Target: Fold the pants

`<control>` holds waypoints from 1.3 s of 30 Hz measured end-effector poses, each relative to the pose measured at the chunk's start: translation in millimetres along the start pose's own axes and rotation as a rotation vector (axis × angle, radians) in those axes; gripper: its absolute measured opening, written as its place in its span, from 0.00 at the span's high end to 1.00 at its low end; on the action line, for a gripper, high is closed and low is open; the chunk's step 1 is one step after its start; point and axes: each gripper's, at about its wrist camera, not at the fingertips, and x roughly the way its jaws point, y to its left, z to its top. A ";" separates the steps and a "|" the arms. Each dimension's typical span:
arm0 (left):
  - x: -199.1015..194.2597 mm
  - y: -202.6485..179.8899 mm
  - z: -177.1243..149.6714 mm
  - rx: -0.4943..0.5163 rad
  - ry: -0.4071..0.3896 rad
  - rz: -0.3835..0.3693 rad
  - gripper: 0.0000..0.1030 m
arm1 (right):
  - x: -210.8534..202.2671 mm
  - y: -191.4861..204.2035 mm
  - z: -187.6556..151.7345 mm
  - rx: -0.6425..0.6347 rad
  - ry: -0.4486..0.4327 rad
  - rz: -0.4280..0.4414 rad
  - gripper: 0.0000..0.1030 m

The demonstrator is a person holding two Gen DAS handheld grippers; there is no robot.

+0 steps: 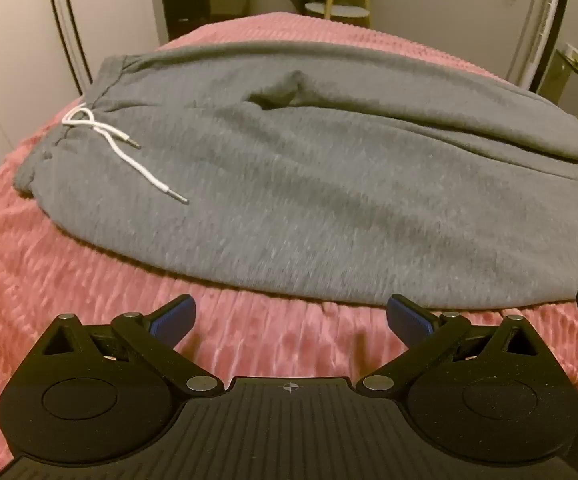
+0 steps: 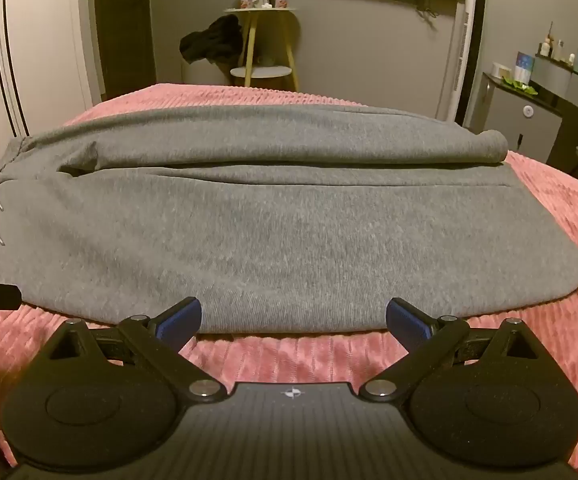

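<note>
You had the grey sweatpants lying flat across the pink ribbed bedspread, waistband to the left and leg ends to the right. The two legs lay side by side along their length, the far one ending in a rolled cuff short of the near leg's end. The white drawstring lay loose on the fabric just below the waistband, its two tipped ends trailing toward you.

Your left gripper was spread wide, nothing between its blue pads; it hung over bare bedspread just short of the near edge of the pants, at the waist half. Your right gripper was likewise released and empty, its blue pads straddling the near edge of the leg, though contact with the cloth was not clear. A corner of each tool showed at the edge of the other's view.

Beyond the bed stood a small round side table with wooden legs, dark clothing heaped beside it, and a dresser to the right.
</note>
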 end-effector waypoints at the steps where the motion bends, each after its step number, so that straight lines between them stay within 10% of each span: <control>1: 0.0 0.0 -0.1 0.005 -0.002 0.001 0.00 | 0.0 -0.4 -0.2 0.006 -0.001 0.006 0.04; 39: 5.8 1.7 -7.9 -0.017 0.022 0.010 0.00 | 1.3 -2.5 0.6 0.031 0.006 0.011 0.04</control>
